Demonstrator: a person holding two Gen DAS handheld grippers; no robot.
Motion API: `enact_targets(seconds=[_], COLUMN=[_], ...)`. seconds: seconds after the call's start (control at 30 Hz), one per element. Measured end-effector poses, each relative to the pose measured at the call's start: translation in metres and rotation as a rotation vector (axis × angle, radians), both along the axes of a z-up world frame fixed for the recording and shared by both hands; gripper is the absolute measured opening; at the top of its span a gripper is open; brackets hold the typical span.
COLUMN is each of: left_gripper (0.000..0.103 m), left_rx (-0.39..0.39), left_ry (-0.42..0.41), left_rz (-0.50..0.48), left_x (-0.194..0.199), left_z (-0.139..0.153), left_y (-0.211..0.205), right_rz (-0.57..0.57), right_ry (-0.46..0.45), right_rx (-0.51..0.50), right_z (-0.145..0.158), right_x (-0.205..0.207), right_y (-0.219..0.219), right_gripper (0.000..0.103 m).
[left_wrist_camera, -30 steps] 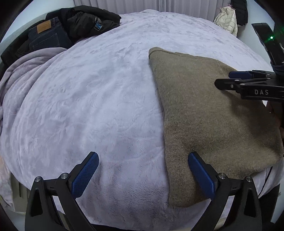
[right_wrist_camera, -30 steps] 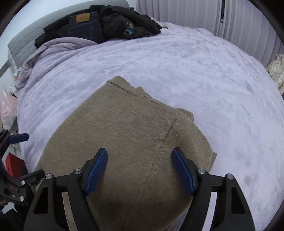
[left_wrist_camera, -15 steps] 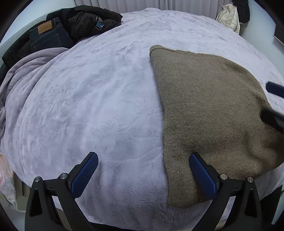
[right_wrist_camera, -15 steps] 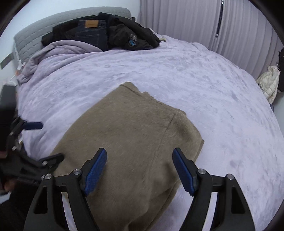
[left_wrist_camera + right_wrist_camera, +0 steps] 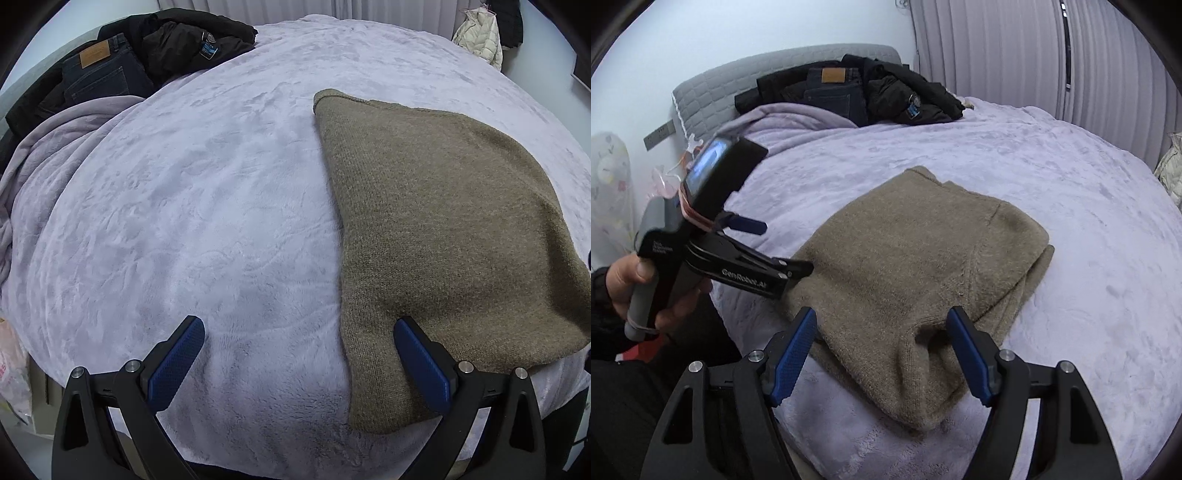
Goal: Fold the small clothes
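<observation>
A folded brown sweater [image 5: 923, 258] was laid on the lilac blanket [image 5: 184, 221] near the bed's front edge. The left gripper [image 5: 295, 365] was held wide above its near corner, nothing being gripped. The right gripper [image 5: 882, 350] was likewise spread wide over the sweater's near end, empty.

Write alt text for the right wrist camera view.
A folded olive-brown sweater lies on a lavender fleece bedspread, with the open right gripper empty just above its near edge. The hand-held left gripper is at left; dark clothes are piled by the headboard.
</observation>
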State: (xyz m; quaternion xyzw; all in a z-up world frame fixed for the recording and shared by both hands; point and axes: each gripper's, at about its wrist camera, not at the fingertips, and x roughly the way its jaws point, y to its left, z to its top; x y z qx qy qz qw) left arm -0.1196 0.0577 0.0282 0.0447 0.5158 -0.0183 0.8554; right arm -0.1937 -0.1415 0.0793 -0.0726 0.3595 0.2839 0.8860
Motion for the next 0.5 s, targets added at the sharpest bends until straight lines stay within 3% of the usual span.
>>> enact_targets(seconds=[0.1,0.23,0.37,0.43,0.5], left_gripper=[0.103,0.103,0.103,0.103,0.103], left_rx=[0.011,0.02,0.004,0.02,0.019], left_ry=[0.0,-0.003,-0.015,-0.025,-0.026], left_rz=[-0.003,-0.005,-0.016,-0.026,-0.037], left_x=[0.001,0.0,-0.001,-0.002,-0.001], left_z=[0.001,0.002,0.009,0.015,0.02], left_y=[-0.002,-0.003,-0.004,-0.009,-0.014], right_rz=[0.044,0.088,-0.055,-0.071,-0.073], right_ry=[-0.034,0.015,0.133,0.164,0.154], right_rx=[0.03,-0.025,-0.19,-0.108,-0.108], right_z=[0.007,-0.007,-0.043,-0.041,-0.031], right_x=[-0.009,-0.006,0.024,0.028,0.025], right_y=[0.004,0.016,0.011,-0.002,-0.002], right_gripper=[0.076,0.076,0.075,0.075,0.075])
